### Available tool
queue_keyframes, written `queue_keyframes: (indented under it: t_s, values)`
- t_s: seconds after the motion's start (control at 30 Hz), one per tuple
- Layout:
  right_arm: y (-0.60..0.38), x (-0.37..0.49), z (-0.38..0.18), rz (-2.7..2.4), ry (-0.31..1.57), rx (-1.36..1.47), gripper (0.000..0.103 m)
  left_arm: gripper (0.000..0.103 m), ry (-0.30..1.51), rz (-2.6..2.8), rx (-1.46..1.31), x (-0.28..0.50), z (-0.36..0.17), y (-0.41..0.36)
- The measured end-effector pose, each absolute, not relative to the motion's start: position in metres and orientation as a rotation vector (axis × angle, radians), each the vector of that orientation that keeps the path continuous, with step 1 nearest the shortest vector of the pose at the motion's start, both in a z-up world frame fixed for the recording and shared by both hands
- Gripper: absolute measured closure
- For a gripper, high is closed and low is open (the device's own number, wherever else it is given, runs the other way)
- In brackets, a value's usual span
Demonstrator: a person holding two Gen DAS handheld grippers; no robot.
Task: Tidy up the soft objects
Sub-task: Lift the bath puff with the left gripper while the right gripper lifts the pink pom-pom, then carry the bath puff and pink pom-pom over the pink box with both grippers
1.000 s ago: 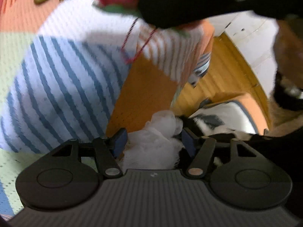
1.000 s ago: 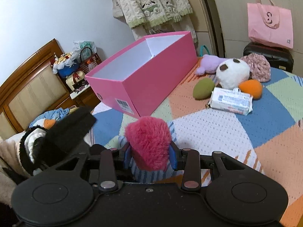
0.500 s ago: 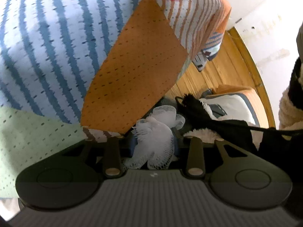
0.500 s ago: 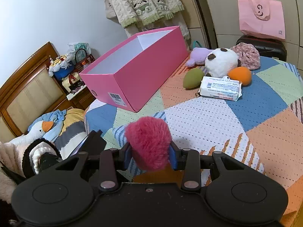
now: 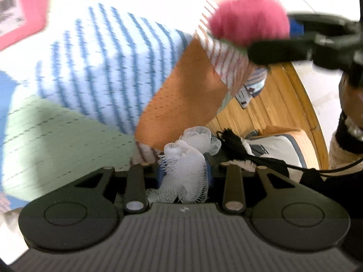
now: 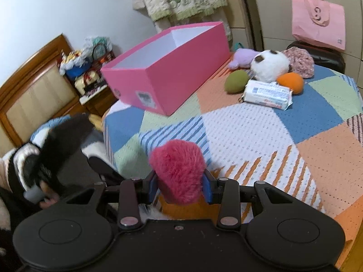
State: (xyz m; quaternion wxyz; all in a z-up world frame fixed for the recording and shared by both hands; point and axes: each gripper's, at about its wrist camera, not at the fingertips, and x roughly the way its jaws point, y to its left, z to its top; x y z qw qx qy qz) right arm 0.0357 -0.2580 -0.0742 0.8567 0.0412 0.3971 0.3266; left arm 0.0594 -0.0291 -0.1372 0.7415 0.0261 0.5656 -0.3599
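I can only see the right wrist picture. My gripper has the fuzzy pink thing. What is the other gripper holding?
Observer: The left gripper is shut on a white mesh puff.
Operator: Is the puff lying on the bed?
Observer: No, it hangs past the corner of the patchwork blanket, over the wooden floor.
Operator: Can that camera see my fuzzy pink toy?
Observer: Yes, the fuzzy pink toy shows at its upper right, held in the right gripper.
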Motion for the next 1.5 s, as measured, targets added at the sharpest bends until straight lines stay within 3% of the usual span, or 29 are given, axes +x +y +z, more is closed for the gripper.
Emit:
queue_keyframes:
  t_s: [0.73,1.17,1.5]
  values:
    - [-0.187,0.036,-0.049,0.918,0.865,-0.049,0.059,0.071,1.028,-0.545,-0.027,0.045,-0.05,0.065]
    - [-0.156,0.071,0.018,0.923,0.648,-0.107,0.059,0.071,0.766,-0.495,-0.047,0.075,0.021,0.094]
    - [-0.135,0.139,0.058,0.909,0.572,-0.088,0.059,0.07,0.636,-0.447,-0.027,0.147,0.056,0.107]
